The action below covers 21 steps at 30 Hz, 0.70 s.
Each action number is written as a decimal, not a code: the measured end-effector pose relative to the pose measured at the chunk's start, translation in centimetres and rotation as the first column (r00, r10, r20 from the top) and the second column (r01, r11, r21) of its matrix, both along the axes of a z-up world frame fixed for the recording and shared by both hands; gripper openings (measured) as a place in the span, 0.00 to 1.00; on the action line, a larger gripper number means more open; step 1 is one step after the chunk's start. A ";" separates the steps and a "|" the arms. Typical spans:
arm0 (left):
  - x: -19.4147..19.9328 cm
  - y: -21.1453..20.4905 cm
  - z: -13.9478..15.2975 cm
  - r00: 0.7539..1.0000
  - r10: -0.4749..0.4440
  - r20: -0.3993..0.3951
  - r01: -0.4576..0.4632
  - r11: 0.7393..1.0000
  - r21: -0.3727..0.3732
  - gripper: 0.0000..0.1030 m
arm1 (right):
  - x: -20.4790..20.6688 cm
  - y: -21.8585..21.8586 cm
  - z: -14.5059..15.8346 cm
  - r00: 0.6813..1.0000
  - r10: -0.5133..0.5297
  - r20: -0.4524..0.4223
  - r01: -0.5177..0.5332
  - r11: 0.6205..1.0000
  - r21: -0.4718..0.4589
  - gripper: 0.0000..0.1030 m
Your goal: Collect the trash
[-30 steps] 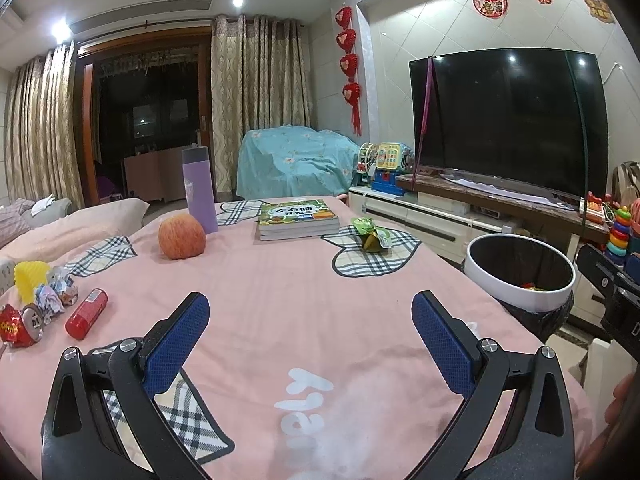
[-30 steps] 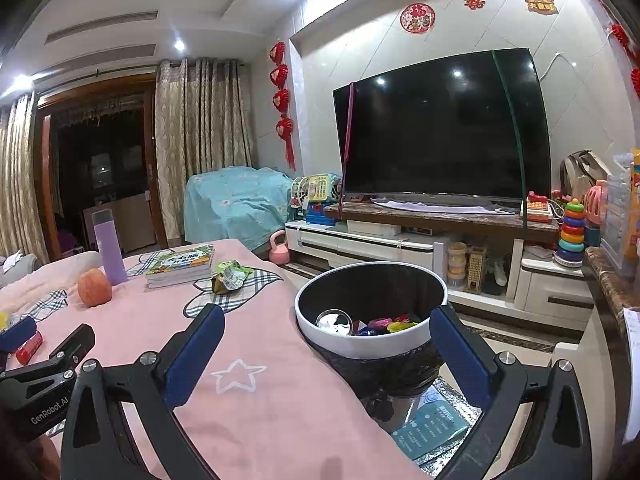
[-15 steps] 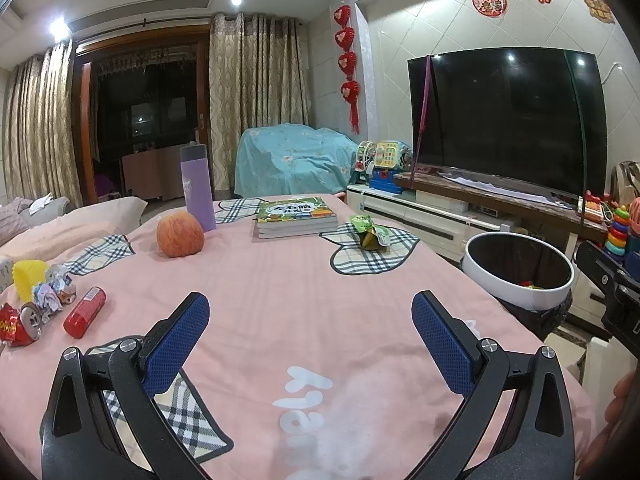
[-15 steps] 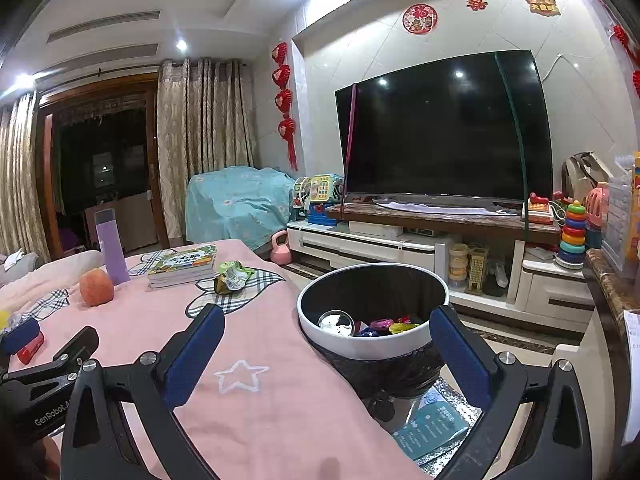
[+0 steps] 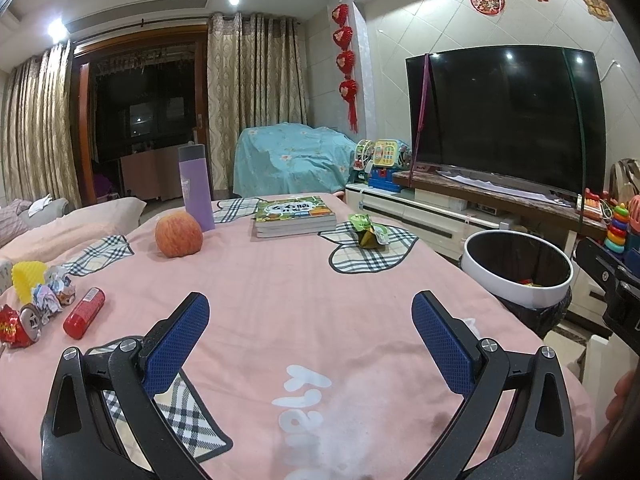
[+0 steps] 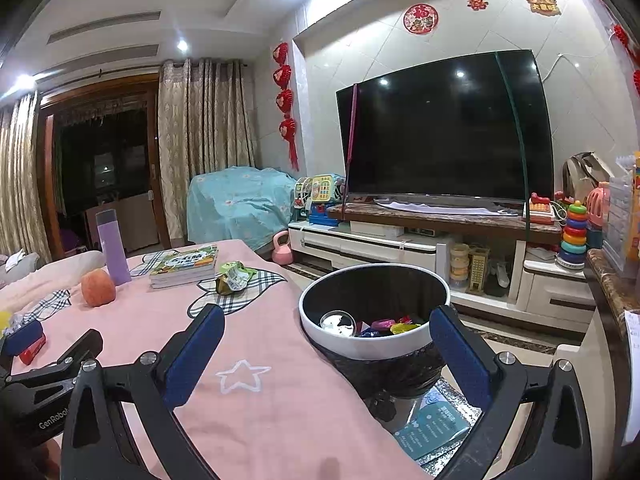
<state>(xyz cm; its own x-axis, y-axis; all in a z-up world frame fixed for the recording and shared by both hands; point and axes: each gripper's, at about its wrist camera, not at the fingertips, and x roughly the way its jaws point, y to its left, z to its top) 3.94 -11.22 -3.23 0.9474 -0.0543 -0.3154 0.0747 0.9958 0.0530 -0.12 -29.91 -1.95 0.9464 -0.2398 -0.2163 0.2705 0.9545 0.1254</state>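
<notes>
Left wrist view puts the trash at the table's left edge: a crushed red can, crumpled wrappers and a red tube, with a green wrapper beyond. The bin stands well apart off the right edge. Both the left gripper and right gripper gape wide and empty, so a hasty reach risks grabbing the apple or flicking the light wrappers onto the floor.

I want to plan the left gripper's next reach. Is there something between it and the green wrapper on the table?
Nothing visible. The left gripper is open and empty, and only bare pink tablecloth lies between it and the green wrapper. The books and apple sit left of that line.
</notes>
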 end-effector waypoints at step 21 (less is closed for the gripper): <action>0.1 0.1 -0.1 1.000 -0.004 -0.004 0.004 1.000 -0.002 1.00 | -0.1 0.3 0.1 1.000 0.006 0.001 -0.006 1.000 -0.002 1.00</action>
